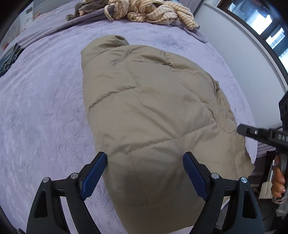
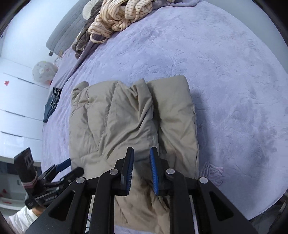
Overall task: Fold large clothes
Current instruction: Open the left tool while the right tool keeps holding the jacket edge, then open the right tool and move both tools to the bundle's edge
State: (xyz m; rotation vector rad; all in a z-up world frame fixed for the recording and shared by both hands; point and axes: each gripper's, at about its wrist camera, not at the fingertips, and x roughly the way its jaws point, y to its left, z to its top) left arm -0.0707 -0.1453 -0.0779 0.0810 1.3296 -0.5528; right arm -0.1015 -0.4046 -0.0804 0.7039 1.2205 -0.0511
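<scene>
1. A tan quilted puffer jacket (image 1: 153, 115) lies folded into a thick bundle on a bed covered by a lavender embossed blanket (image 1: 45, 108). It sits toward the near edge of the bed, well apart from the other clothes.
2. In the right wrist view the jacket (image 2: 126, 117) shows as several padded layers lying side by side, with a deep crease running down between them.
3. The left tool (image 1: 144, 172) hangs above the near end of the jacket with its blue-padded fingers (image 1: 95, 174) spread wide. The pads do not press on the fabric, and nothing is held between them.
4. The right tool (image 2: 142, 171) points down at the jacket's near end. Its two pads stand close together with a narrow gap; no fabric is pinched in that gap, so it grips nothing.
5. In the left wrist view the right tool's black finger (image 1: 252, 132) reaches in from the right edge over the jacket's side, and a hand (image 1: 278, 180) grips its handle below.
6. In the right wrist view the left tool (image 2: 61, 171) appears at the lower left, beside the jacket's edge.
7. A cream striped garment (image 1: 153, 12) lies crumpled at the far end of the bed, on a grey-purple cloth.
8. A dark folded garment (image 2: 52, 104) rests near the bed's far left edge.
</scene>
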